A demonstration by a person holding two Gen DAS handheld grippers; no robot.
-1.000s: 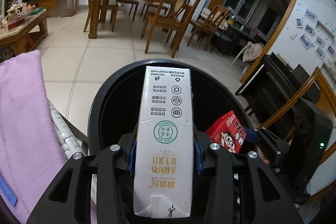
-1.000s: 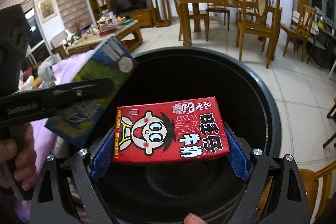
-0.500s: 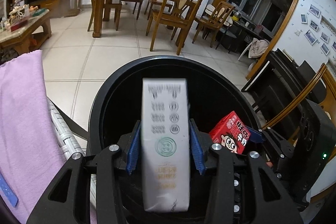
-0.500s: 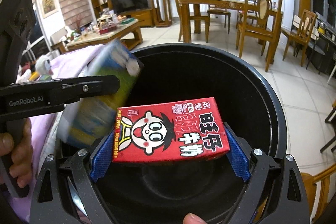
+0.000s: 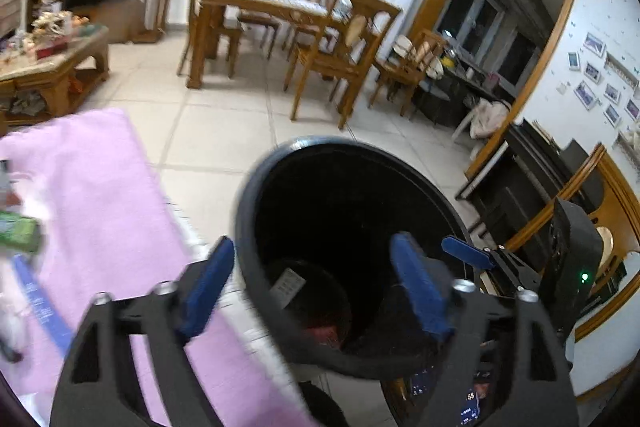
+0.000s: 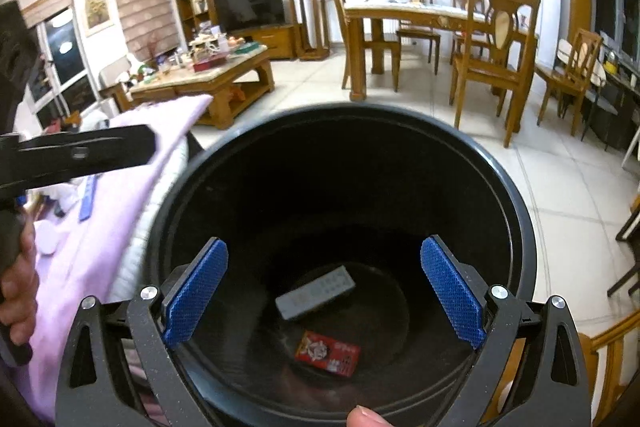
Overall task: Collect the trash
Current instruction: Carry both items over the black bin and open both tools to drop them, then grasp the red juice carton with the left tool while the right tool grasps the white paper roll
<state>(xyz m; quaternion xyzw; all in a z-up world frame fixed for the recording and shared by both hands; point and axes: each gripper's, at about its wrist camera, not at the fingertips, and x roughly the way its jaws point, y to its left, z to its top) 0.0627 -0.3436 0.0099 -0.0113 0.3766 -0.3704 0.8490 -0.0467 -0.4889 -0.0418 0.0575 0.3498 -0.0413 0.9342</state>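
We hold both tools over the black trash bin, and both are empty. Our right hand-held gripper hangs above the bin mouth with its blue pads spread wide, nothing between them; each pad sits inside the rim line, with open space to the wall on either side. At the bottom of the bin lie the two cartons, apart from each other: the white milk carton flat toward the middle, and the red drink box nearer us.

Our left hand-held gripper is also spread and holding nothing. It straddles the bin's left rim, one pad outside over the pink cloth, the other over the bin's dark interior. The white carton shows dimly below.

The cloth's edge runs just beside the bin on its left. Beyond the far rim we see bare tiled floor before the dining chairs.
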